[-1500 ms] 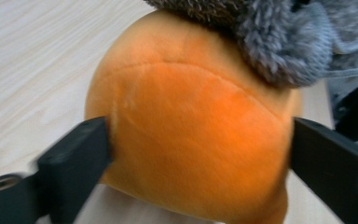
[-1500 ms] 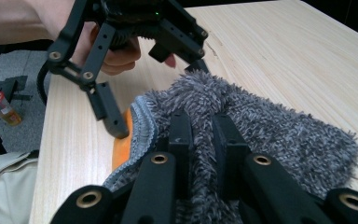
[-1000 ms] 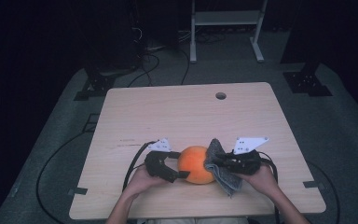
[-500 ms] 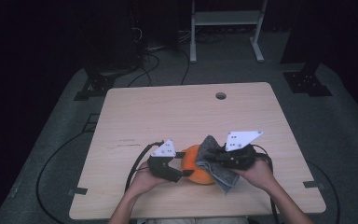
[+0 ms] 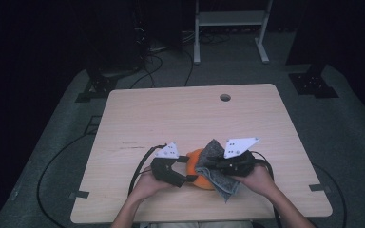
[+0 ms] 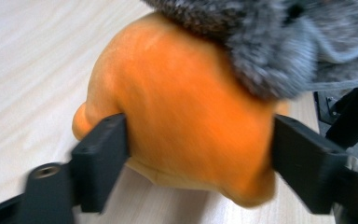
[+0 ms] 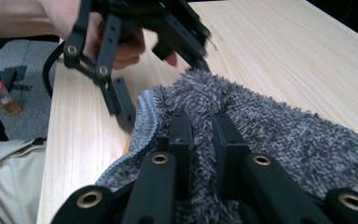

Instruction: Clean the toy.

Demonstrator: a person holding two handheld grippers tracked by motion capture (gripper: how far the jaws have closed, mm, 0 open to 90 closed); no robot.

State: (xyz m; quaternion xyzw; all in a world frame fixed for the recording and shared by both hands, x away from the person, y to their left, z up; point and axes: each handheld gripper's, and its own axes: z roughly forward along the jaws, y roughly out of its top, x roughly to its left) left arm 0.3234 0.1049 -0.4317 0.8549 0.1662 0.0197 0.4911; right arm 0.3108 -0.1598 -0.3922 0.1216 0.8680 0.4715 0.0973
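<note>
An orange rounded soft thing lies near the table's front edge. In the left gripper view, the orange thing sits between the two black jaws of my left gripper, whose pads touch both of its sides. Those jaws have just been opening a little. A grey fluffy cloth drapes over the thing's top and right side. My right gripper is shut on a fold of that cloth, with the jaws buried in the pile. My left gripper comes in from the left.
The wooden table has a round cable hole near its far edge. A white metal frame stands behind the table, and black cables run over the grey floor at the left. The person's trouser leg is below the front edge.
The right gripper has risen and shifted left, drawing the grey cloth up over the orange thing. The left gripper has stayed in place at the thing's left side.
</note>
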